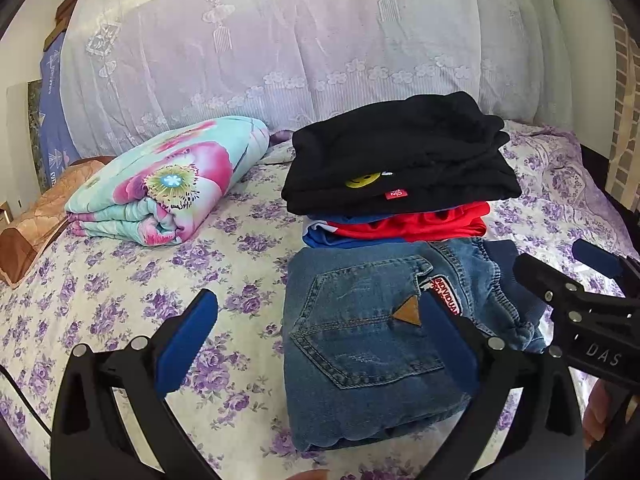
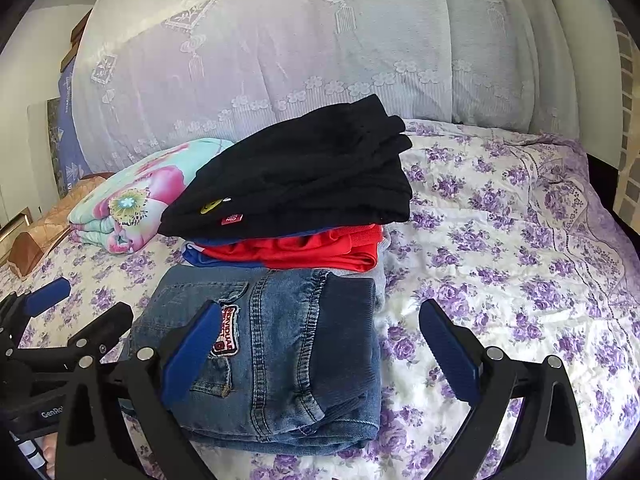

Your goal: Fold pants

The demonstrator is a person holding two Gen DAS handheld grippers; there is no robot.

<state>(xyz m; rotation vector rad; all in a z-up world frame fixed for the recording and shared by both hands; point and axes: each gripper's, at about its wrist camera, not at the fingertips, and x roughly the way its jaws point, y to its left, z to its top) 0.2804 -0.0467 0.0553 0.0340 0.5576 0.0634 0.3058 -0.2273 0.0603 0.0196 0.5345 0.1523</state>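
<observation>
The folded jeans (image 1: 372, 344) lie on the bed (image 1: 120, 288), just in front of a stack of clothes (image 1: 400, 168). Denim is thick and soft, likely heavy; the waistband edge looks best for gripping. A patch (image 2: 229, 330) reads partly "INDIVIDUAL". The left gripper (image 1: 320, 344) and the right gripper (image 2: 316, 354) both stand apart, holding nothing.

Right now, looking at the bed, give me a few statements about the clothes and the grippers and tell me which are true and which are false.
1. The jeans lie folded on the bedsheet. True.
2. The left gripper is clamped on the jeans. False: it is open, holding nothing.
3. The black garment tops the pile. True.
4. The red garment lies on top of the black one. False: it lies beneath.
5. The right gripper is open. True.
</observation>
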